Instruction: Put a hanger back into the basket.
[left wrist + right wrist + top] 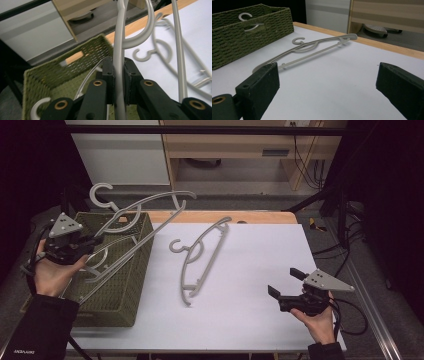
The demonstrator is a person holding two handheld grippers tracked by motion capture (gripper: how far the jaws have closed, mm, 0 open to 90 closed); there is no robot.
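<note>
My left gripper [95, 240] is shut on a grey plastic hanger [150, 199], which it holds tilted in the air above a green woven basket [142, 270] at the table's left. In the left gripper view the pads [108, 75] pinch the hanger's thin bar [119, 50], and its hook [143, 32] curves beyond. A second grey hanger [202, 252] lies flat on the white table [250, 270], also seen in the right gripper view [312, 48]. My right gripper [285, 281] stands open near the table's front right, with nothing between its jaws [327, 82].
More grey hangers [100, 262] lie inside the basket [249, 35], one hook [247, 17] showing over its rim. Beyond the table's wooden far edge [225, 216] stand a white cabinet [120, 155] and a wooden shelf [240, 145]. Cables [350, 315] trail at the right.
</note>
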